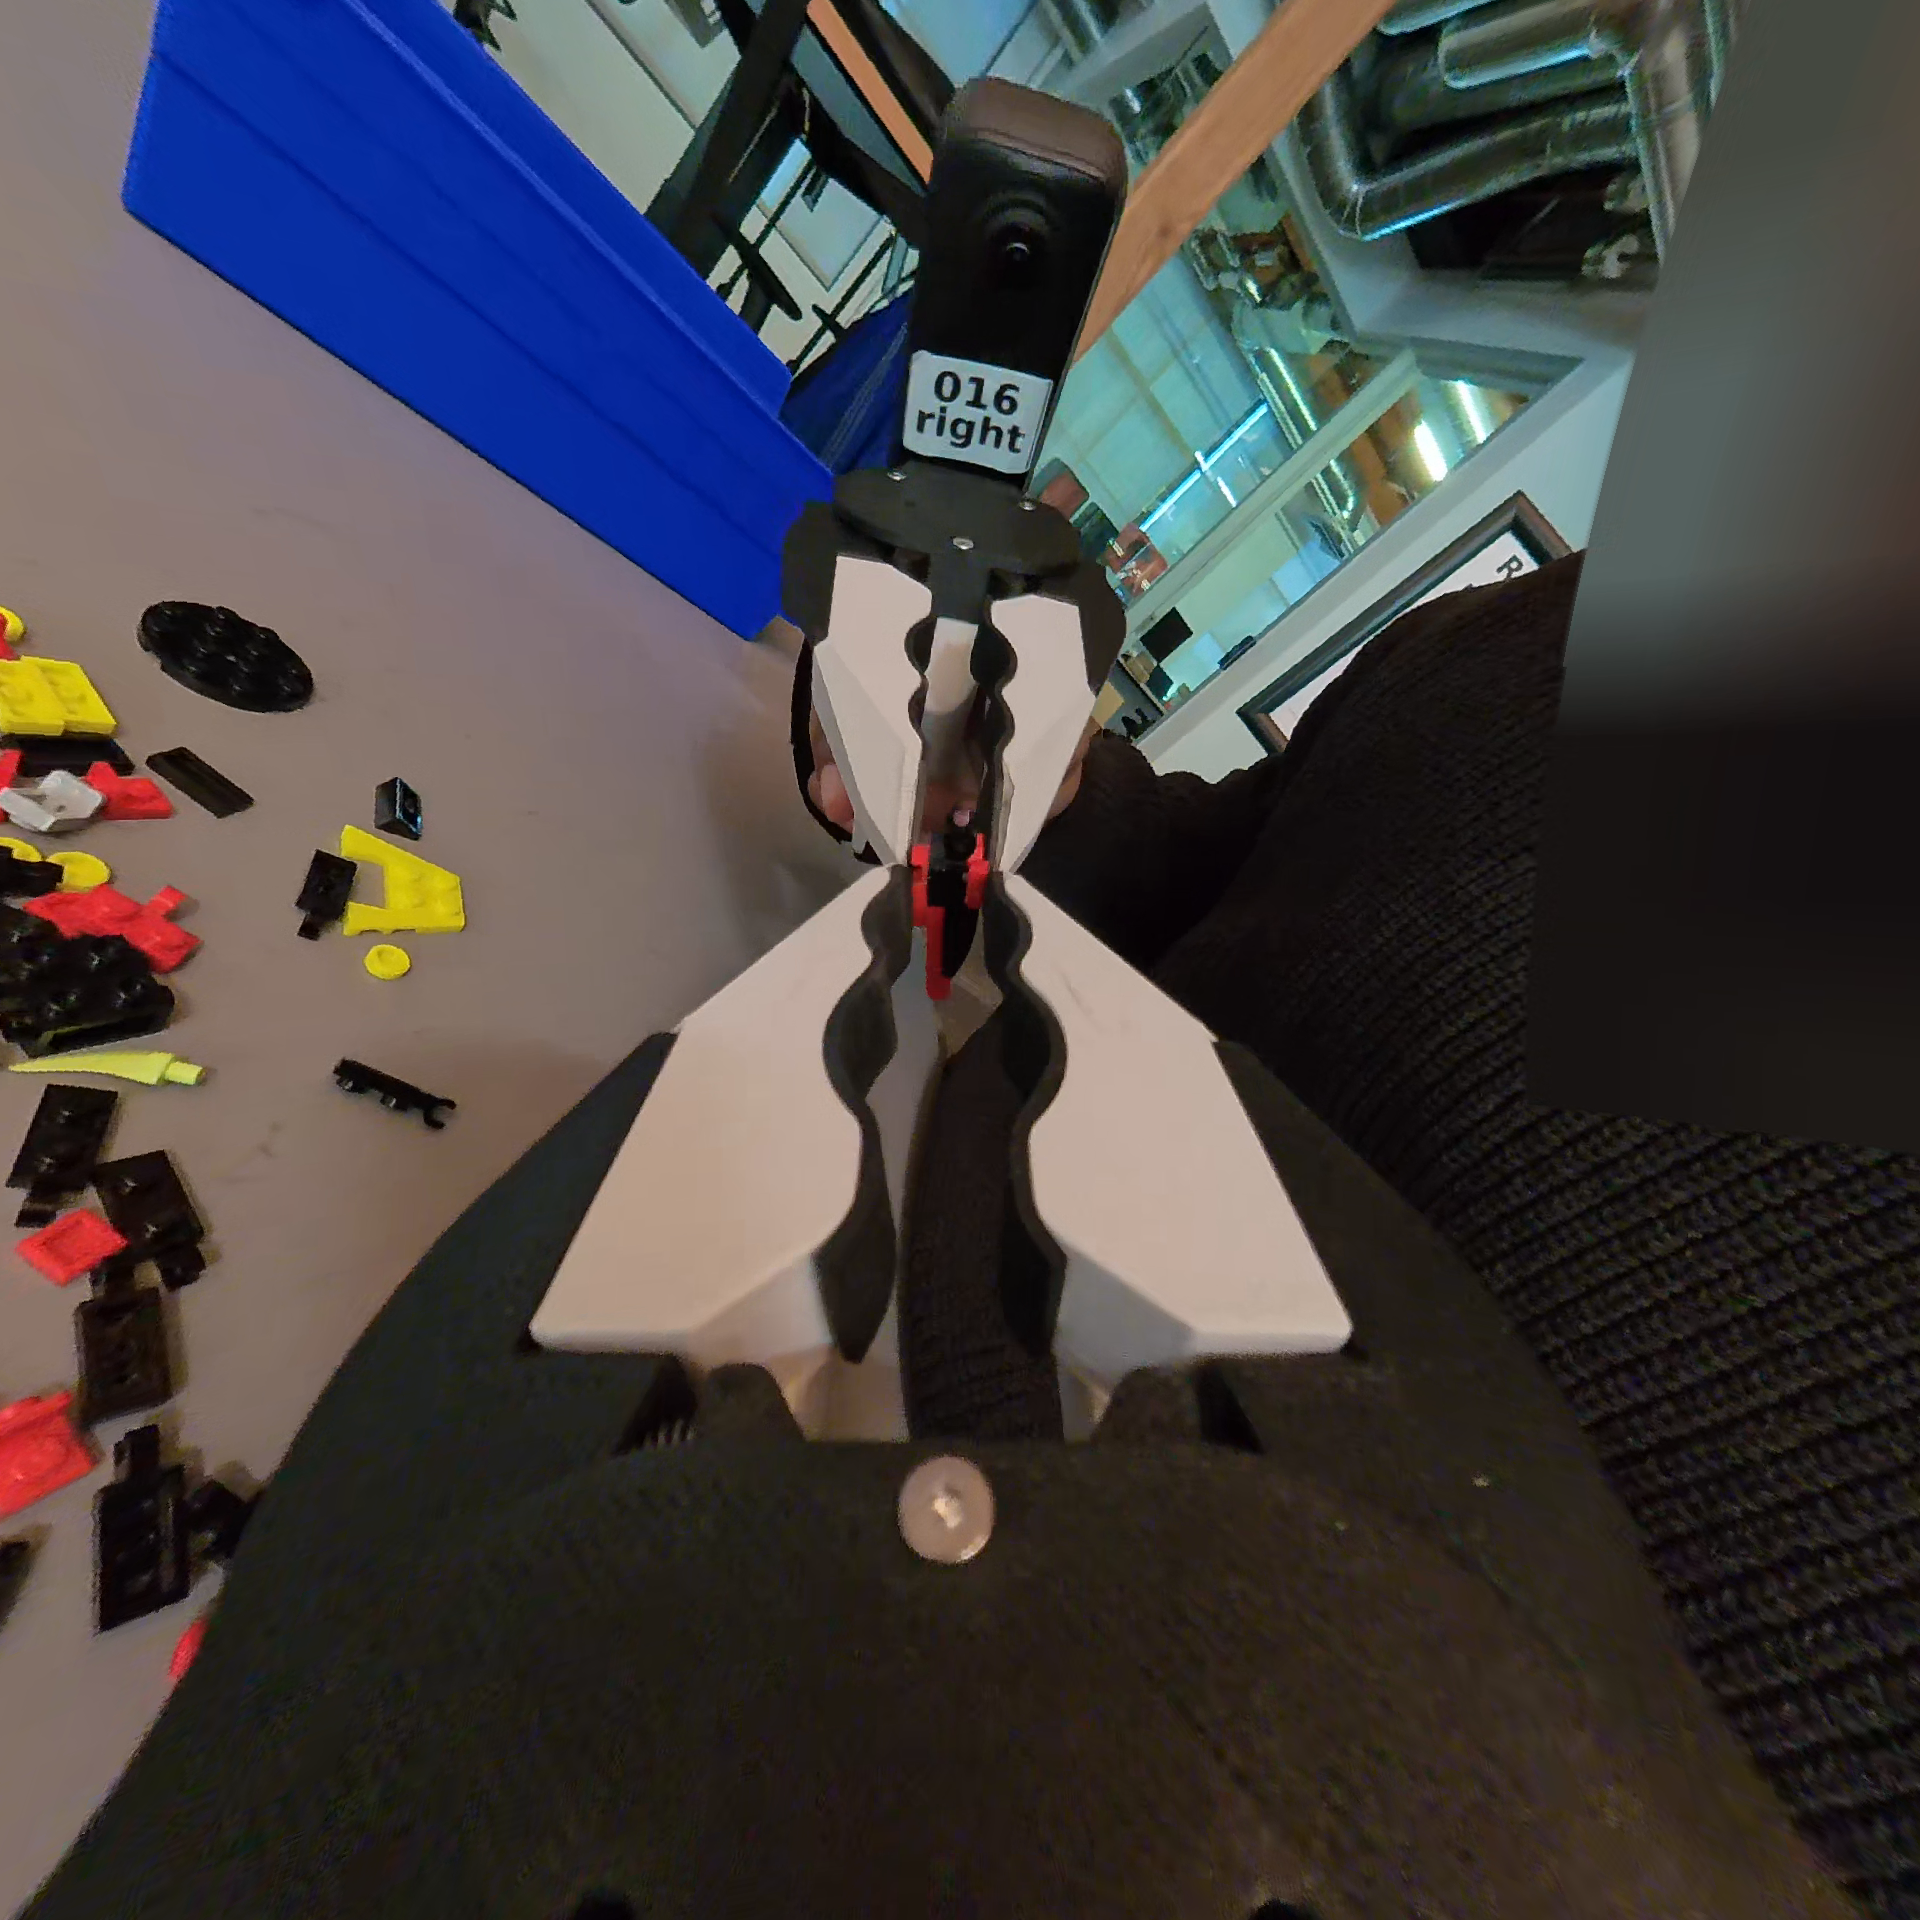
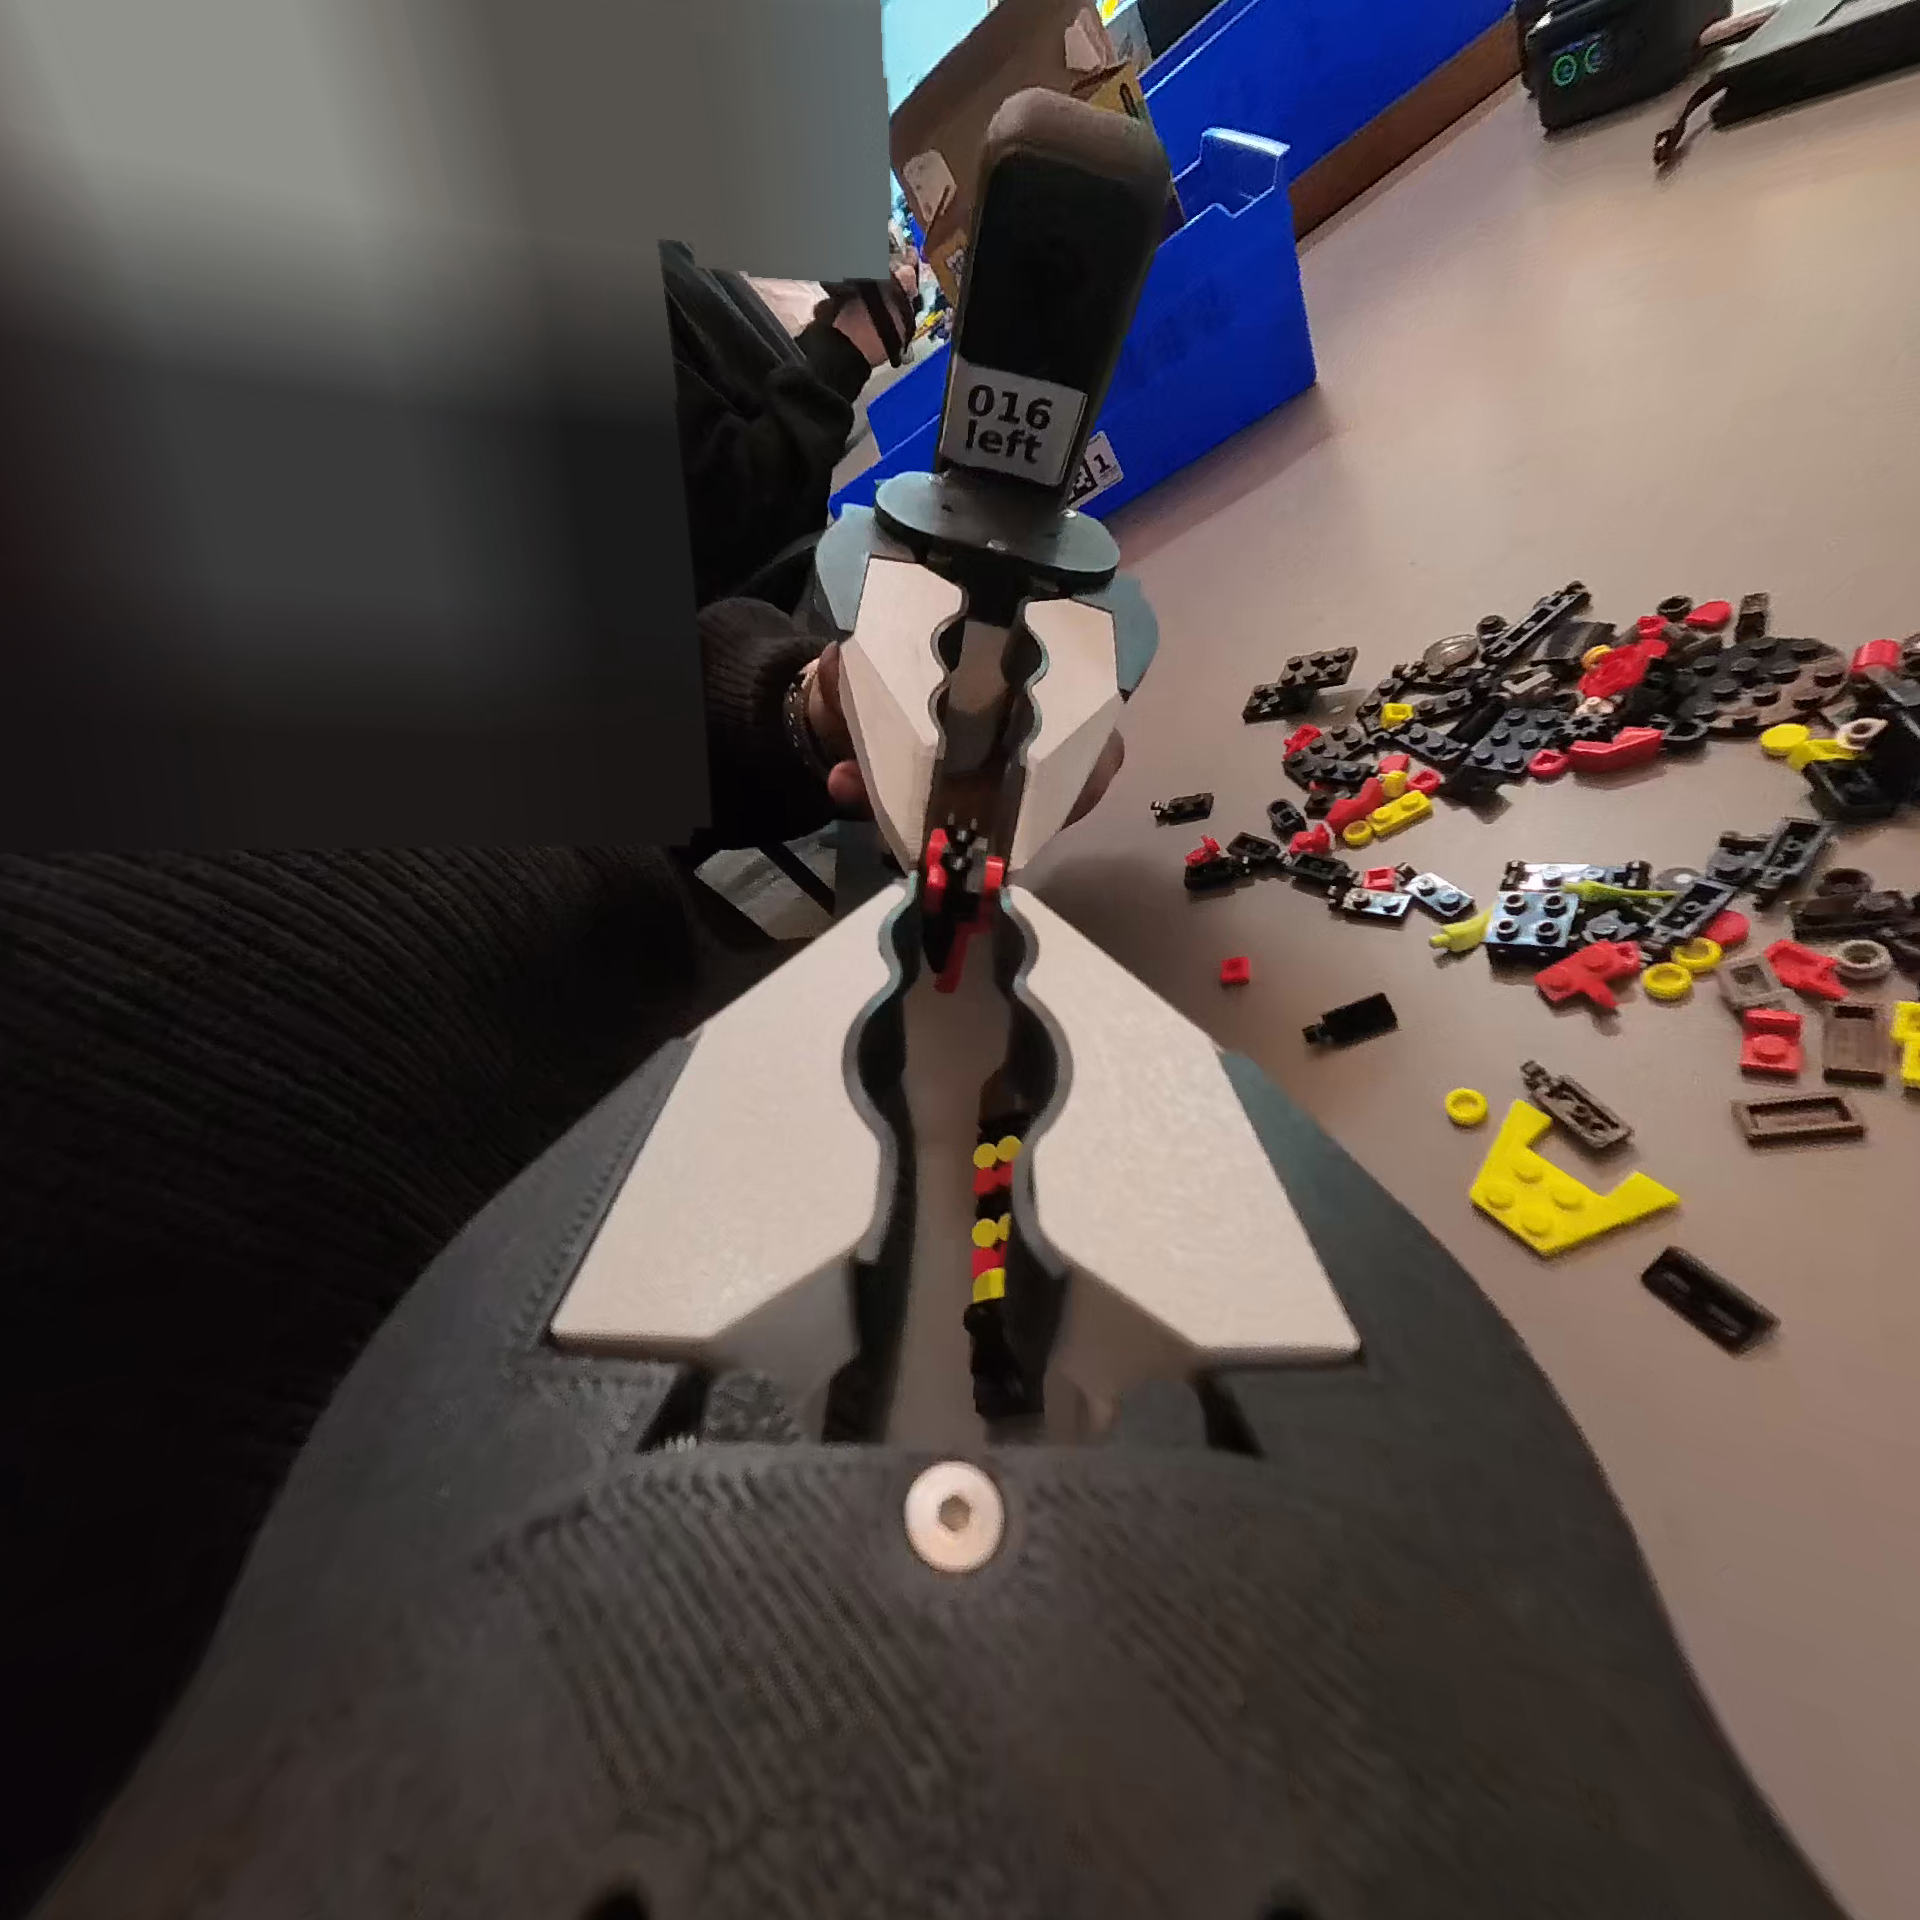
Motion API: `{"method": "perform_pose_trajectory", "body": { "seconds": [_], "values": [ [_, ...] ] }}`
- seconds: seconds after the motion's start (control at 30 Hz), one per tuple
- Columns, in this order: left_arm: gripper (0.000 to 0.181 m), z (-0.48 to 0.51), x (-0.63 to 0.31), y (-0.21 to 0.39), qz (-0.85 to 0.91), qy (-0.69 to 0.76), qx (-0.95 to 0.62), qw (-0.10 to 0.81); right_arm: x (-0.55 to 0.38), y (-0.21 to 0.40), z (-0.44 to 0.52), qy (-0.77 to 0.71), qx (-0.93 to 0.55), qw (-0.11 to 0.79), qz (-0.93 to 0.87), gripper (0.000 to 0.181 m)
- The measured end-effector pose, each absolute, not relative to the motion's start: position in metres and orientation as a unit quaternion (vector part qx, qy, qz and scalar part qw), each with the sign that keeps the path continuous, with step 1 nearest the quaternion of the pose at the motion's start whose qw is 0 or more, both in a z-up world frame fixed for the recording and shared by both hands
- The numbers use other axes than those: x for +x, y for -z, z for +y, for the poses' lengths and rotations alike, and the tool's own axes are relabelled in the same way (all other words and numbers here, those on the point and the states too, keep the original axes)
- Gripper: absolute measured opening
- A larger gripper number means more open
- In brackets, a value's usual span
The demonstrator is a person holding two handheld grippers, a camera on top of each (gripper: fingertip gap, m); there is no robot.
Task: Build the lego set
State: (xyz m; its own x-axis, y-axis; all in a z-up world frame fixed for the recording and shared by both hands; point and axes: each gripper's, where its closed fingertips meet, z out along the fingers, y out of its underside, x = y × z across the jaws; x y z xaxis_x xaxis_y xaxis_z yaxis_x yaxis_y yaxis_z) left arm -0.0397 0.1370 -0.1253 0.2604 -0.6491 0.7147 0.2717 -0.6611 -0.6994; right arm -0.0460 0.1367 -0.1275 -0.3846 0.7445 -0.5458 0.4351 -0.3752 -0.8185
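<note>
Between the fingertips of the left gripper (image 1: pixel 940 914) sits a small red and black lego piece (image 1: pixel 948 914), pinched there, its long side running along the fingers. Directly opposite, tip to tip, the right gripper (image 2: pixel 951 925) meets the same piece (image 2: pixel 958 909) and seems also closed on it, so both are equally near and the piece is held in the air between them. Any pressing together must go along this shared line, I think. Loose bricks (image 2: pixel 1621 831) lie on the table (image 2: pixel 1558 468), well apart, to the side.
</note>
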Motion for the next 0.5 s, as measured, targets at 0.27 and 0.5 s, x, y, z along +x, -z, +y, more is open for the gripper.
{"method": "perform_pose_trajectory", "body": {
  "seconds": [0.27,0.5],
  "values": [
    [0.012,0.1381,-0.039,0.131,0.135,0.579,-0.71,0.377,-0.045,0.1313,0.136,-0.6,-0.534,0.151,-0.576,0.012],
    [0.013,0.1385,-0.0396,0.1244,0.142,0.574,-0.702,0.397,-0.0461,0.1246,0.1368,-0.602,-0.522,0.178,-0.577,0.012]
  ]
}}
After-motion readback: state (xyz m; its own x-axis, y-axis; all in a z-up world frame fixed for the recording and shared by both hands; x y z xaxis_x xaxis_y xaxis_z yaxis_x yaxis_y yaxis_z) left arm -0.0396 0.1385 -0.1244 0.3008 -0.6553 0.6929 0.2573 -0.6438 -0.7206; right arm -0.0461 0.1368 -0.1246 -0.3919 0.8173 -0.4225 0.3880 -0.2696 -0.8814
